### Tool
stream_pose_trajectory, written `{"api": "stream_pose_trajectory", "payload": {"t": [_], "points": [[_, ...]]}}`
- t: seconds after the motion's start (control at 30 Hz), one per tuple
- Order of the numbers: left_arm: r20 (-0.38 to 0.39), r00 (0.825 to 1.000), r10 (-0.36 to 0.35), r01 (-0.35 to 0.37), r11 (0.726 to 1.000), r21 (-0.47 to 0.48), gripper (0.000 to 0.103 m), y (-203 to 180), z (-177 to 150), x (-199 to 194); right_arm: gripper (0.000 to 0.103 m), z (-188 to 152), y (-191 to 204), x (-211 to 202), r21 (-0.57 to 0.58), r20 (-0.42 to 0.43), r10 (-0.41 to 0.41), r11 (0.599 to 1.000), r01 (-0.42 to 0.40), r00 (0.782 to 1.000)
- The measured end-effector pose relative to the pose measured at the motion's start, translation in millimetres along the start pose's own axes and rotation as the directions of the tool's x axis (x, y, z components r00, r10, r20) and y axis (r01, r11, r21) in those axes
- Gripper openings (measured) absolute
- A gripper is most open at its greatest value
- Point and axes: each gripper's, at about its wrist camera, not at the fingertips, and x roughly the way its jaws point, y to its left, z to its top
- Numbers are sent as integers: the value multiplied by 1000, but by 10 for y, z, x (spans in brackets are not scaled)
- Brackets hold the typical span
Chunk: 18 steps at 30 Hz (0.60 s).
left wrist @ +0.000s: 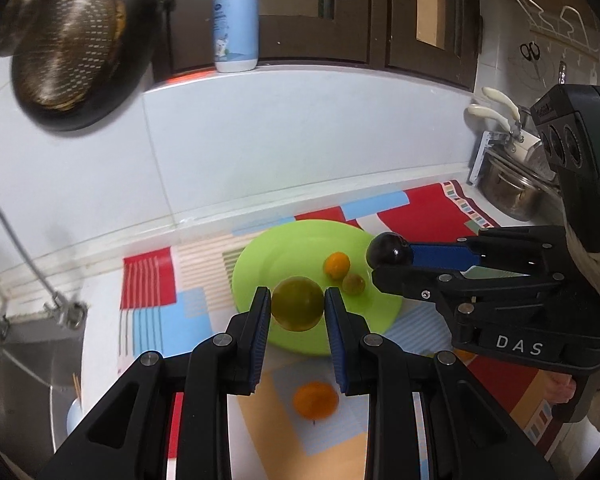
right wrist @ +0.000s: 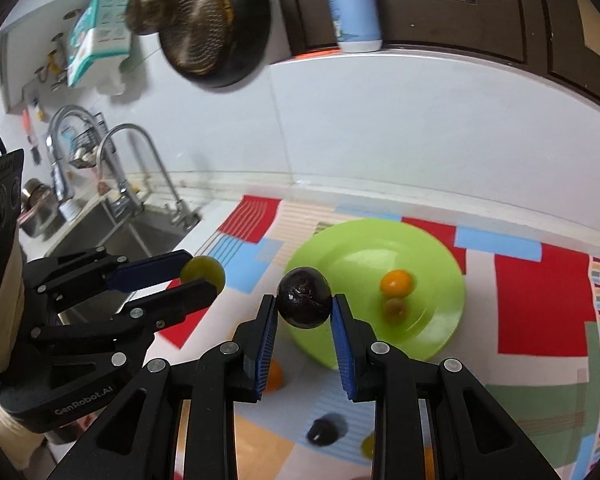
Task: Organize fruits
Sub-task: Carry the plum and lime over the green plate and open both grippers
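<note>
2 fruits are held above the bench: the left gripper (left wrist: 297,306) has its jaws closed on a green fruit (left wrist: 297,303), the right gripper (right wrist: 304,304) on a dark plum (right wrist: 304,297). Lower each onto bare green plate (right wrist: 356,248), clear of the 2 fruits there, then release. Roughly 3 more lie blurred on the mat (right wrist: 540,304).

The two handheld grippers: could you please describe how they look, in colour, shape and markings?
Both are matte black linkage frames with silver pivot pins and two flat fingers faced with ribbed blue pads. The right gripper carries white "DAS" lettering and a camera block with round lenses and a green light. The left gripper reads "GenRobot.AI" in white, and beige cloth wraps each handle.
</note>
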Motion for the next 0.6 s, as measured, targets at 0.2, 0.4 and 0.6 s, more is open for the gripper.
{"api": "stream_pose_trajectory", "payload": {"t": [0.2, 0.4, 0.6], "points": [[-9, 1000, -27, 27, 999, 26, 28, 1, 191, 223, 29, 132, -147, 141, 31, -18, -29, 999, 29, 999], [-25, 999, -38, 39, 998, 40, 28, 23, 317, 487, 29, 268, -296, 328, 33, -37, -53, 998, 54, 998], [-54, 997, -51, 53, 998, 33, 28, 92, 388, 814, 29, 369, -489, 588, 46, -68, -69, 996, 73, 995]]}}
